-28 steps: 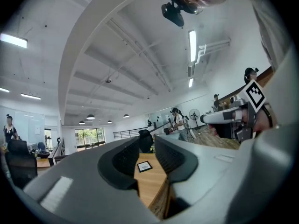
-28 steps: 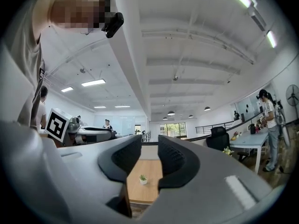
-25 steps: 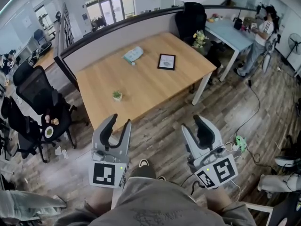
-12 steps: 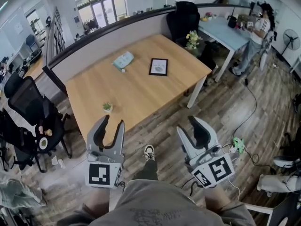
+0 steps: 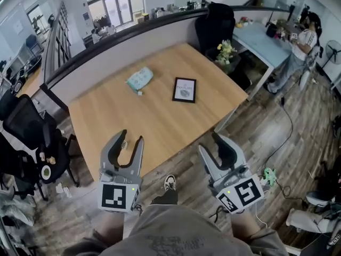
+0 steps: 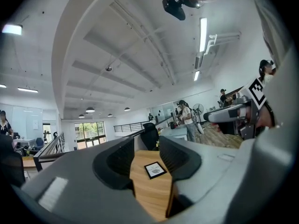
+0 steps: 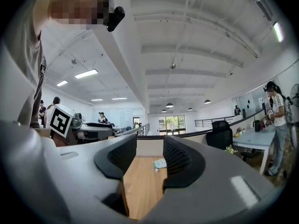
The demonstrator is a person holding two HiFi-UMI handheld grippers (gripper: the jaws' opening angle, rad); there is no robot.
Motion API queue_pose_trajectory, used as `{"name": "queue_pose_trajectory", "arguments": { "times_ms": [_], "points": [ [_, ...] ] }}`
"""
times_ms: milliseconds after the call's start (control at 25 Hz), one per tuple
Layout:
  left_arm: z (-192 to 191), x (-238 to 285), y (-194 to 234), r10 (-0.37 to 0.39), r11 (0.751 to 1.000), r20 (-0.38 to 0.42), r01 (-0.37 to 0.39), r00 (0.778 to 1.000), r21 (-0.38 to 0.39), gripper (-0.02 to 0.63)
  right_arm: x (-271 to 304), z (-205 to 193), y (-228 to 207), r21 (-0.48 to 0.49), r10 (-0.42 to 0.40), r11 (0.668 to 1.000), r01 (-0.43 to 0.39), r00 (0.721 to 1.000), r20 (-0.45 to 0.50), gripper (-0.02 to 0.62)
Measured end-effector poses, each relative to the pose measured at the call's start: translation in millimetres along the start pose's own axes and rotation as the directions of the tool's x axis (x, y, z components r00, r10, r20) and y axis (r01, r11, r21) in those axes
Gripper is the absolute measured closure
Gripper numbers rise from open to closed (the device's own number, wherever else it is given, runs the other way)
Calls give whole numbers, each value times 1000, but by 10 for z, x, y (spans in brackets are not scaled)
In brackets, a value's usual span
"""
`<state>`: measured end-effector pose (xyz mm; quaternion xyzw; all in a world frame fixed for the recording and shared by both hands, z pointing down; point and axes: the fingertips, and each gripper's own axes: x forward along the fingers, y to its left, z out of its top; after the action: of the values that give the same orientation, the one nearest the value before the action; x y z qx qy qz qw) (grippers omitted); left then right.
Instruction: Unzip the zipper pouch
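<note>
Zipper pouch [image 5: 139, 79]: lying well ahead, slanting, nearer the left gripper [image 5: 132, 138].
Left jaws: standing wide, empty.
Right gripper [image 5: 224, 143]: standing wide, empty.

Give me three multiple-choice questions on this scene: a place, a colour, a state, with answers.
1. The zipper pouch lies: A) inside a box; B) on the wooden table, left of the framed picture; C) on a shelf.
2. The pouch is: A) red; B) black; C) light teal.
3. The left hand-held gripper is: A) open, empty; B) shut on the pouch; C) shut on the picture.
Answers: B, the head view shows it there; C, its fabric is teal; A, its jaws stand apart with only table beyond.
</note>
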<state>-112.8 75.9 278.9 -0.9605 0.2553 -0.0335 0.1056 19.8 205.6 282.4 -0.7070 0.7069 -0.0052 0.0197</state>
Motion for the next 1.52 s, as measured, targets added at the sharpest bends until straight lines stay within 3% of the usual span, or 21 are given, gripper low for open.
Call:
{"name": "queue_pose_trajectory", "arguments": {
  "times_ms": [360, 880, 1120, 1360, 1520],
  "points": [
    [-217, 972, 820, 22, 999, -56, -24, 998, -26, 442, 1342, 49, -450, -24, 50, 998, -51, 999, -21, 434],
    [-473, 1319, 1370, 137, 990, -127, -141, 982, -22, 442, 2307, -92, -650, -18, 187, 982, -188, 981, -48, 434],
    [-459, 1527, 1521, 232, 972, -125, -236, 965, -16, 442, 2705, -152, -813, -9, 310, 950, -311, 949, -55, 434],
    [-500, 1870, 1554, 363, 931, -205, -361, 909, 52, 442, 3112, -203, -1082, 28, 453, 892, -452, 889, -63, 434],
    [-511, 2120, 1518, 441, 896, -230, -441, 867, 58, 442, 3342, -248, -1337, 27, 534, 845, -534, 842, -76, 434]
  ]
}}
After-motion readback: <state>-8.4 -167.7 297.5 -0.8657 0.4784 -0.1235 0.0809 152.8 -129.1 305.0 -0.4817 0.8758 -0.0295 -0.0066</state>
